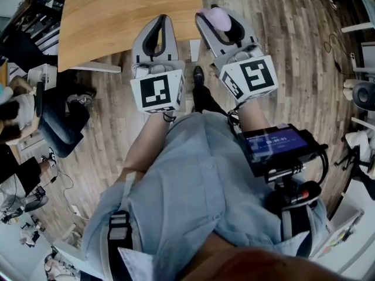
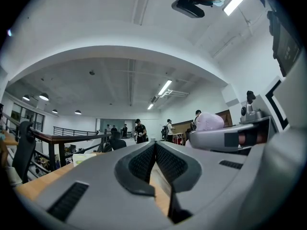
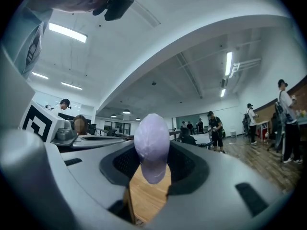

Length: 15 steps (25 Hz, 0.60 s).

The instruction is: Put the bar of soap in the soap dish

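Note:
A pale lilac bar of soap (image 1: 216,17) stands on end between the jaws of my right gripper (image 1: 218,22), which is shut on it. In the right gripper view the soap (image 3: 152,140) sticks up above the dark pads (image 3: 189,164), with the wooden tabletop (image 3: 146,195) showing below. My left gripper (image 1: 162,19) hangs beside it on the left, its jaw tips meeting with nothing between them. The left gripper view shows those tips (image 2: 155,146) closed and the soap (image 2: 209,121) off to the right. No soap dish is in any view.
A wooden table (image 1: 111,16) lies ahead, its near edge just under the gripper tips, with plank floor (image 1: 293,51) to the right. A seated person (image 1: 58,119) and clutter are at the left. Several people (image 3: 216,128) stand far off in the room.

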### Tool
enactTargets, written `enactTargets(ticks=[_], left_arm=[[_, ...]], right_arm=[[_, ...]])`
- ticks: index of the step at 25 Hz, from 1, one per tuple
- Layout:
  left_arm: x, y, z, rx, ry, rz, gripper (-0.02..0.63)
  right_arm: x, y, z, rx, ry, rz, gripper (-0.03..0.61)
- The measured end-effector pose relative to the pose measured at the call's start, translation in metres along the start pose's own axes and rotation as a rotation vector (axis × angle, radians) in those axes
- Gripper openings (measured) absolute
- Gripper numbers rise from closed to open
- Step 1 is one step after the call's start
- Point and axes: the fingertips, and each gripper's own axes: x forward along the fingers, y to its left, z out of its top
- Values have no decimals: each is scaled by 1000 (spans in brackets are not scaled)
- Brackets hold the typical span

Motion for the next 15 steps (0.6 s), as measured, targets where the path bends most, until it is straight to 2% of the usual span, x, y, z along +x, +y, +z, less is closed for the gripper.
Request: enactTargets(ticks=[15], left_arm=[[166, 54, -9, 25, -3, 35, 9]], right_arm=[[152, -85, -3, 12, 14, 103, 161]])
